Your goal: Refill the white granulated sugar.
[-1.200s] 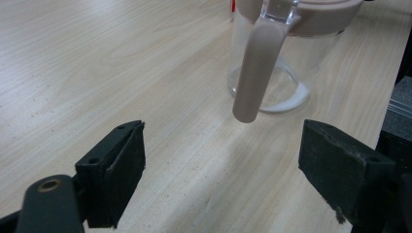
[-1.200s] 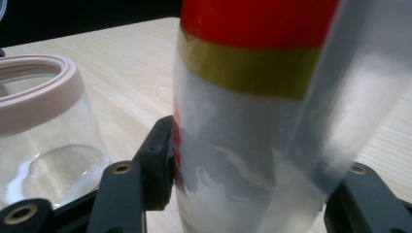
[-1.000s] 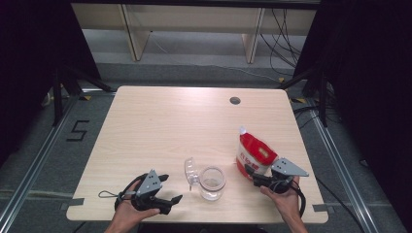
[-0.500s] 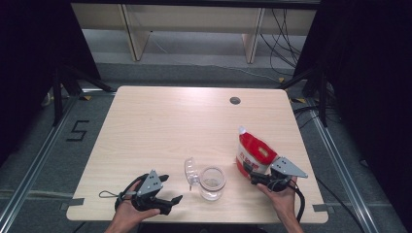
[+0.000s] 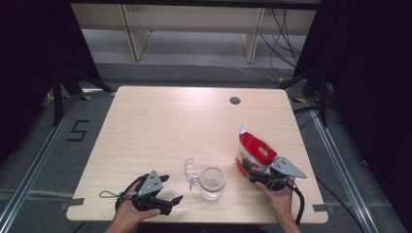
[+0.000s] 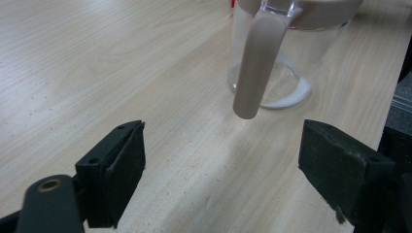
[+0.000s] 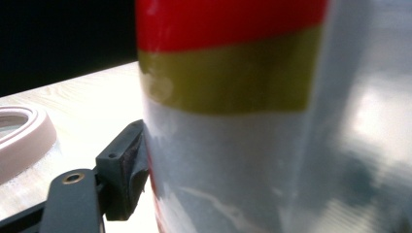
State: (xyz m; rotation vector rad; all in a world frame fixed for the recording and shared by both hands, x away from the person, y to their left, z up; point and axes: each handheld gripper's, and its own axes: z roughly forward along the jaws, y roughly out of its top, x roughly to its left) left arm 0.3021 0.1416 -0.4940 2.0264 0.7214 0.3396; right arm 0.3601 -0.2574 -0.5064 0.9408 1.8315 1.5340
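**Right gripper on pouch, left spread before jar**

Right gripper (image 5: 248,171) jaws clamp the base of the red-and-white pouch (image 5: 254,152), standing upright at the table's (image 5: 160,126) near right. Left gripper (image 5: 167,189) released, jaws wide apart, resting near left edge, aimed at the clear glass jar (image 5: 212,182). Jar's hinged lid (image 5: 190,170) open, hanging on its left side. Jar stands between both grippers.

A clear glass jar (image 5: 212,182) stands upright near the table's front edge, its hinged lid (image 5: 190,171) swung open to the left, a little white residue on its bottom. Just right of it a red and white pouch (image 5: 254,151) with a white spout stands upright
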